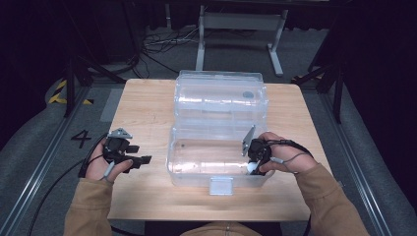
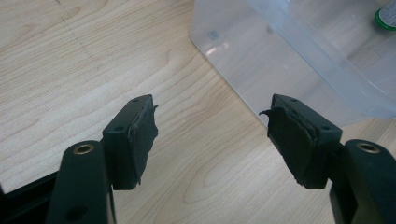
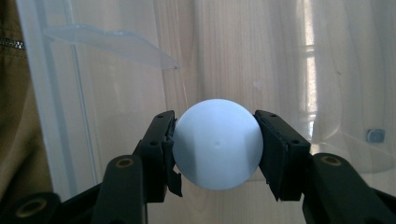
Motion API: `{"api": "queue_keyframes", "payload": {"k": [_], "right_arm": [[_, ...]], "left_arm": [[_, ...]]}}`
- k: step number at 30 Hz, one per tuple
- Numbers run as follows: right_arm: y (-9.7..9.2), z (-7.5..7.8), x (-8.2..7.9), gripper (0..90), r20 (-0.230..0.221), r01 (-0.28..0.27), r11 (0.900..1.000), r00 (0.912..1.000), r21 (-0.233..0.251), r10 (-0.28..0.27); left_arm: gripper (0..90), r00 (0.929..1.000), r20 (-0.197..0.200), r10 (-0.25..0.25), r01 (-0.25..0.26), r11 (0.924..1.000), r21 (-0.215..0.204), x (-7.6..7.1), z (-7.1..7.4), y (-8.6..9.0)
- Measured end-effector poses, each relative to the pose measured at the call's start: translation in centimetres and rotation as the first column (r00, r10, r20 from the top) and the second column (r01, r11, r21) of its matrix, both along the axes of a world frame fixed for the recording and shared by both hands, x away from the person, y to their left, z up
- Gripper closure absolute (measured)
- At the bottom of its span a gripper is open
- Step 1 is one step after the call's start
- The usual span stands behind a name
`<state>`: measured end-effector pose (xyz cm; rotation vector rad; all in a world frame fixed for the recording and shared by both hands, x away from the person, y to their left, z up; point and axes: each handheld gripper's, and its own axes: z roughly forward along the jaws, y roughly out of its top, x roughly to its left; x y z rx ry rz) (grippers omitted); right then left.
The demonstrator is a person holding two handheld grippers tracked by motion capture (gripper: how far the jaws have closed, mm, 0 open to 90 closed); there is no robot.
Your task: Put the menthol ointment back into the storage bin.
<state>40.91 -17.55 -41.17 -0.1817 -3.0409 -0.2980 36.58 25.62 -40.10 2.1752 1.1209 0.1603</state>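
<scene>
A clear plastic box (image 1: 176,164) stands open mid-table, its lid (image 1: 221,96) folded back behind it. My right gripper (image 1: 253,165) reaches down into the box at its right front corner and is shut on a white ball (image 1: 251,168). In the right gripper view the ball (image 3: 217,144) sits squeezed between both pads (image 3: 163,140) of the right gripper (image 3: 215,136), above the box floor. My left gripper (image 1: 145,160) hovers over bare wood left of the box, its jaws pointing toward it. The left gripper (image 2: 212,116) is open with nothing between its pads, the box corner (image 2: 261,60) just ahead.
The wooden table (image 1: 142,108) has bare room left of the box and along its front edge. A latch tab (image 1: 221,186) sticks out at the box's front. A small green-rimmed thing (image 2: 386,16) shows through the plastic. Dark floor, cables and a metal stand lie beyond.
</scene>
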Motion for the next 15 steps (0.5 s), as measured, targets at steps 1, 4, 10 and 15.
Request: {"api": "queue_keyframes", "payload": {"k": [1, 4, 10, 15], "right_arm": [[0.01, -0.02, 0.01, 50.6, 0.000, 0.000, 1.0000, 1.0000, -0.001, 0.000], [0.04, -0.07, 0.10, 50.5, -0.008, 0.000, 1.0000, 1.0000, -0.005, 0.000], [0.10, -0.26, 0.25, 50.5, -0.025, 0.001, 1.0000, 0.9997, -0.004, -0.001], [0.03, -0.31, 0.37, 49.3, -0.036, 0.003, 1.0000, 0.9994, 0.005, -0.003]], "left_arm": [[33.2, 1.0000, 0.000, 0.000, 0.000, 1.0000, -0.001, 0.00, -0.01, 0.00], [33.2, 1.0000, -0.002, -0.001, 0.001, 1.0000, -0.007, -0.04, 0.03, -0.02], [33.1, 1.0000, 0.003, -0.005, 0.005, 1.0000, -0.006, -0.06, 0.09, -0.03], [33.1, 1.0000, 0.003, -0.005, 0.005, 1.0000, -0.005, -0.06, 0.09, -0.04]]}}
